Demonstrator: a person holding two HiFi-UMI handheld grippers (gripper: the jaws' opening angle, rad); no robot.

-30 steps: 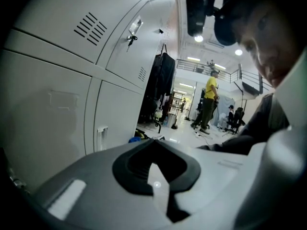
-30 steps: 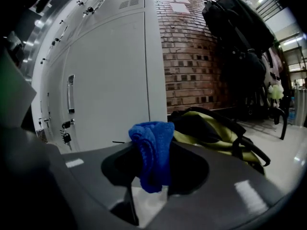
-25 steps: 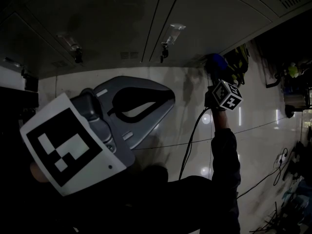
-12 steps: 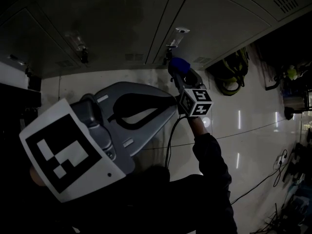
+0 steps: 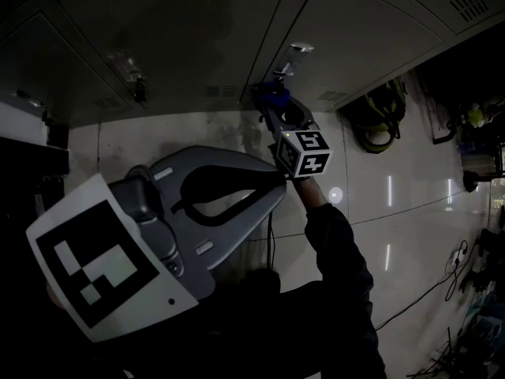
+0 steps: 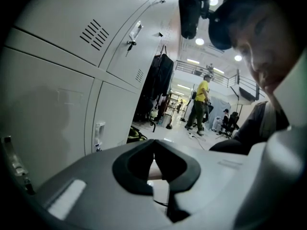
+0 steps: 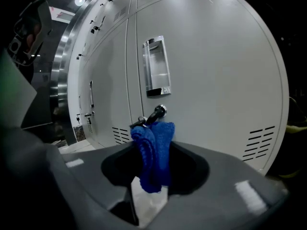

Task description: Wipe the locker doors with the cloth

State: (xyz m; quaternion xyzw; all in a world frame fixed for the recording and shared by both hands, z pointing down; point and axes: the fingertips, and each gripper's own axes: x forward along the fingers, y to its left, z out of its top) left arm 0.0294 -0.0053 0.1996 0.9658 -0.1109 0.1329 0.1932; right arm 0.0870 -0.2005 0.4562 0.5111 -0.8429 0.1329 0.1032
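Blue cloth [image 5: 270, 95] — at locker door [image 5: 371, 46]

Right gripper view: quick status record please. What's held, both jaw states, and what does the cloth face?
right gripper: shut on the blue cloth
left gripper: shut, nothing between its jaws
cloth faces: the key in the locker door, below the handle recess
cloth touching door: cannot tell

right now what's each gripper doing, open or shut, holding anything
Left gripper: tongs shut, nothing in them.
Right gripper: tongs shut on the blue cloth.
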